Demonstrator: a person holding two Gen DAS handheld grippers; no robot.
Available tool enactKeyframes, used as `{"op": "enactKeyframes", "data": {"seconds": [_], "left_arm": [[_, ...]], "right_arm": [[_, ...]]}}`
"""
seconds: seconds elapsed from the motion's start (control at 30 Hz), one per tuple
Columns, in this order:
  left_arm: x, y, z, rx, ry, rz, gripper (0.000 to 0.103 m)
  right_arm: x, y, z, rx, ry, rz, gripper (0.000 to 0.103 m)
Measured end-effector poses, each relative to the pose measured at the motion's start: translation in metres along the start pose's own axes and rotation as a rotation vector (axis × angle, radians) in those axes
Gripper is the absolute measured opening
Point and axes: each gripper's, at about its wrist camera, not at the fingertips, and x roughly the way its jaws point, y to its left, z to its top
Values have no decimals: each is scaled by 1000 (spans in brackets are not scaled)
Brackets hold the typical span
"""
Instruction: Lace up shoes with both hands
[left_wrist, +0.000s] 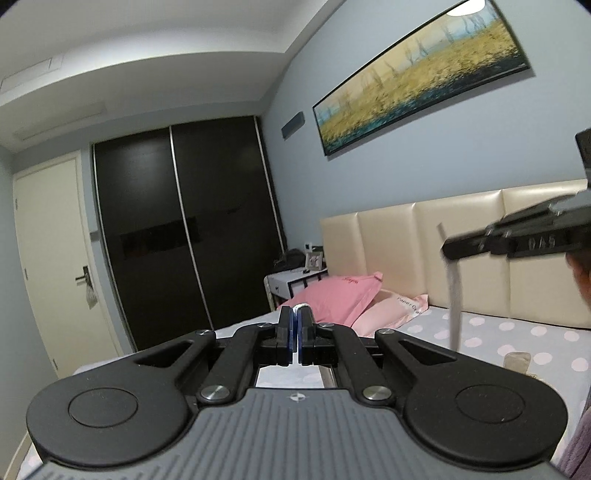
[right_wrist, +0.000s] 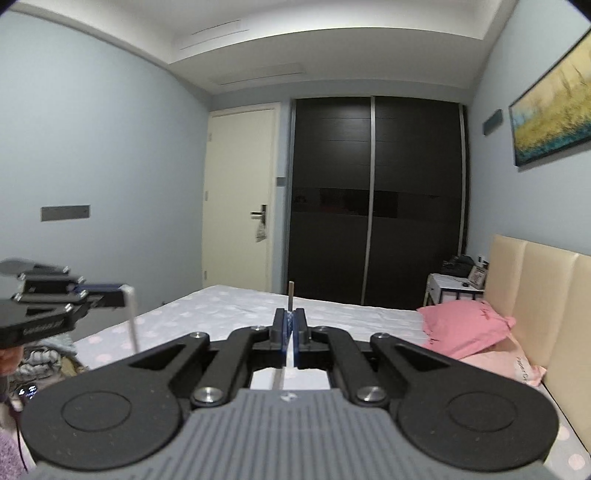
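Note:
No shoe shows in either view. Both grippers are raised above the bed. In the left wrist view my left gripper (left_wrist: 295, 314) is shut, and a bit of white shoelace (left_wrist: 301, 306) peeks out at its tips. At the right edge, my right gripper (left_wrist: 446, 248) pinches a pale lace strand (left_wrist: 455, 295) that hangs straight down. In the right wrist view my right gripper (right_wrist: 291, 318) is shut on the lace, whose stiff end (right_wrist: 291, 292) sticks up above the fingers. The left gripper (right_wrist: 123, 295) at the far left holds a strand (right_wrist: 133, 325) dropping downward.
A bed with a dotted sheet (right_wrist: 229, 306) lies below, with pink pillows (left_wrist: 332, 299) and a cream headboard (left_wrist: 406, 240). A dark sliding wardrobe (right_wrist: 373, 199), a door (right_wrist: 240, 192) and a nightstand (right_wrist: 450, 288) stand beyond. Folded clothes (right_wrist: 40, 360) lie at lower left.

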Motion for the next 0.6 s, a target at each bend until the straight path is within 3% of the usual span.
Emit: {"op": "enactKeyframes", "data": {"seconds": [0.23,0.6], "left_arm": [[2,-13,5,51,0,-33,0],[3,-37,9,147,-19,-98,0]], "right_arm": [[-2,25,-3,-46,-50,103,3],[-3,43,4,-69,-86,170,2]]}}
